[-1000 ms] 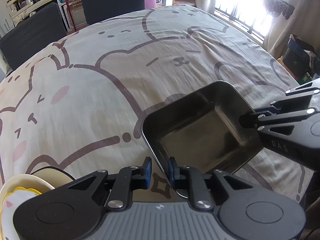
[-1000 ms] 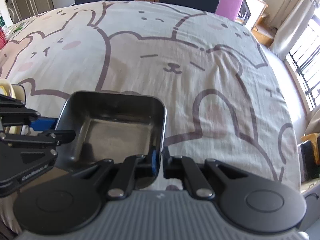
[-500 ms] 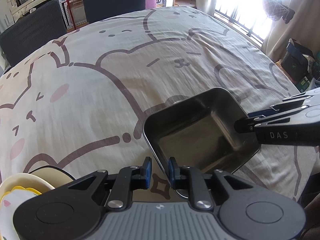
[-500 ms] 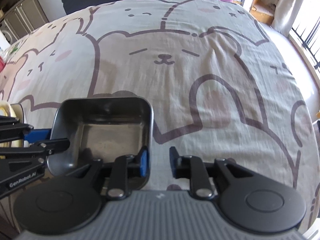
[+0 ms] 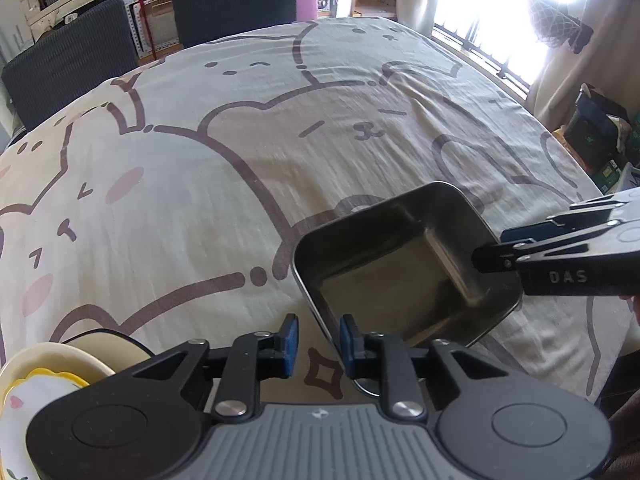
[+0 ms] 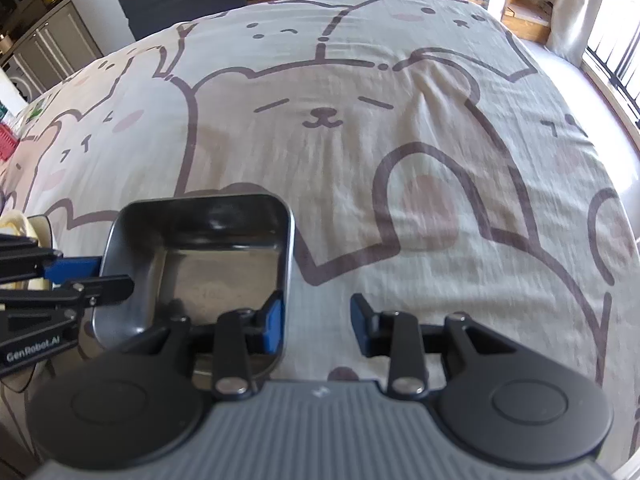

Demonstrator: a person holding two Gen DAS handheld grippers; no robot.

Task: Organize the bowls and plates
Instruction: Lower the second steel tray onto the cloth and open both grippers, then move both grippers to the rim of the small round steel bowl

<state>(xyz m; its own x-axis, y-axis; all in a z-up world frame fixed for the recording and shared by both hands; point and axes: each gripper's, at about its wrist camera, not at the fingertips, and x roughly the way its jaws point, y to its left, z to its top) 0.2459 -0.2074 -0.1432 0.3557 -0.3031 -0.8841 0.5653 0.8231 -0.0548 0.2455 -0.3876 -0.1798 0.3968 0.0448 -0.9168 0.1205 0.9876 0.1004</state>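
On the bear-print tablecloth [image 6: 400, 128], near its front edge, sits a square metal tray [image 6: 224, 272], dark inside with a bright rolled rim, upright and flat on the cloth. The right gripper [image 6: 318, 326] has just been opening: its jaws now stand apart, the tray's right wall passing between them, the left blue pad inside the tray just beside that wall, the right pad well clear over bare cloth. No grasp by this tool. The left gripper [image 5: 318, 340] straddles the tray's opposite wall; its jaws have eased wider. In the left wrist view the rim runs close along the right pad, with a visible gap to the left pad; the wall is not clamped. To the left of the tray, partly hidden behind the left gripper, lies a cream and yellow plate stack [image 5: 44, 376]. Dark chairs [image 5: 236, 0] stand beyond the far table edge.
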